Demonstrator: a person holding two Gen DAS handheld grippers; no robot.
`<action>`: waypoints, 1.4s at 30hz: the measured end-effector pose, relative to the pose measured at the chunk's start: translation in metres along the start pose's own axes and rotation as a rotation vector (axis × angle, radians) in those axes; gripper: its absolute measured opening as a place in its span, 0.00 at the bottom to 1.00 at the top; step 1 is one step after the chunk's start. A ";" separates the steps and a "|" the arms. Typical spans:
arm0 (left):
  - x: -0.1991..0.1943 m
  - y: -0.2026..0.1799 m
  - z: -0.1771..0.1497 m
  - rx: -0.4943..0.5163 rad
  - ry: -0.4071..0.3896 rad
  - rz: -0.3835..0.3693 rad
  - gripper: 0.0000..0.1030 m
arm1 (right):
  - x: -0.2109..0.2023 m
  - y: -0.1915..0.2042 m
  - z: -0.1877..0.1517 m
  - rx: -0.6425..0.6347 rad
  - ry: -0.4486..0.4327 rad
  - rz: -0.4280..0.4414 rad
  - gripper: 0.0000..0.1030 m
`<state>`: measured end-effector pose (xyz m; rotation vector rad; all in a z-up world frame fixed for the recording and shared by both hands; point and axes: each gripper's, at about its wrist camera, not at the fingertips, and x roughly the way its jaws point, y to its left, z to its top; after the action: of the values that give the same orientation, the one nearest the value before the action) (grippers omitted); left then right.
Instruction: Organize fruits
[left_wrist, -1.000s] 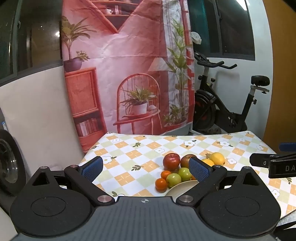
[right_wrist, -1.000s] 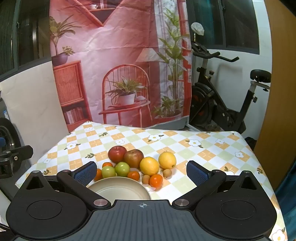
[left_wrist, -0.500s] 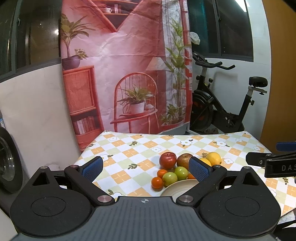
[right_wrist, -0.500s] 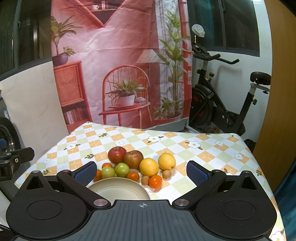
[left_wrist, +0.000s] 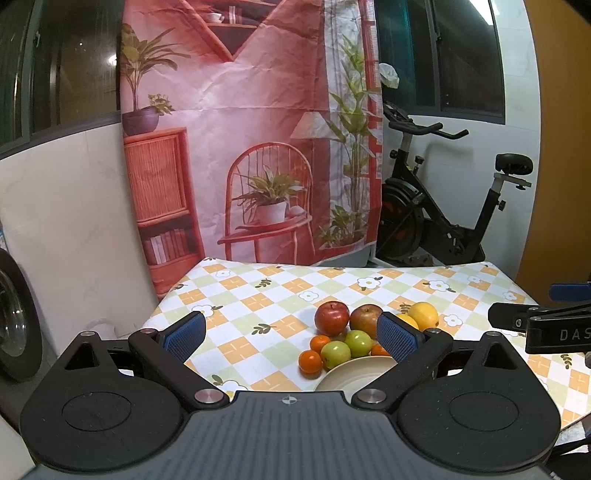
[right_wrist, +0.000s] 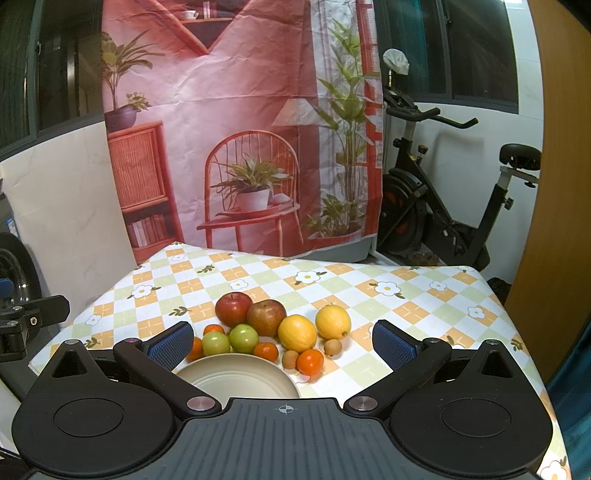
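Yellow lemon (right_wrist: 332, 322) upright beside orange (right_wrist: 297, 333), claws apart.

On the table (right_wrist: 406, 295) the fruit sits packed near the near edge, left of centre: a red apple (right_wrist: 233, 308) and a russet apple (right_wrist: 266, 317) touch at the back, two green apples (right_wrist: 229, 340) and small mandarins (right_wrist: 266, 351) crowd against the far rim of the cream bowl (right_wrist: 236, 380), and two lemons (right_wrist: 314, 328) with small brown fruits (right_wrist: 290, 359) and a mandarin (right_wrist: 310, 362) close off the bowl's right side. The bowl can only be reached from above. The far half of the table and its right edge lie bare, giving room to pass. Beyond the far edge hangs a printed backdrop (right_wrist: 240, 129), with an exercise bike (right_wrist: 443, 206) off the far right corner.
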<state>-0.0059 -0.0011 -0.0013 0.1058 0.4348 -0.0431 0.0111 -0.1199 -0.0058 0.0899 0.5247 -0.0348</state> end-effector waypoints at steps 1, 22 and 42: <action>0.000 0.000 0.000 0.001 0.001 -0.001 0.97 | 0.000 0.000 0.000 0.000 0.000 0.000 1.00; 0.001 0.000 -0.001 -0.001 0.003 -0.003 0.97 | -0.001 0.000 0.000 -0.003 -0.002 -0.001 1.00; 0.000 -0.002 -0.002 -0.002 0.006 -0.004 0.97 | -0.001 0.000 0.000 -0.004 -0.003 -0.001 1.00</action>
<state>-0.0068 -0.0032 -0.0032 0.1030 0.4407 -0.0466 0.0103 -0.1197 -0.0047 0.0857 0.5222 -0.0352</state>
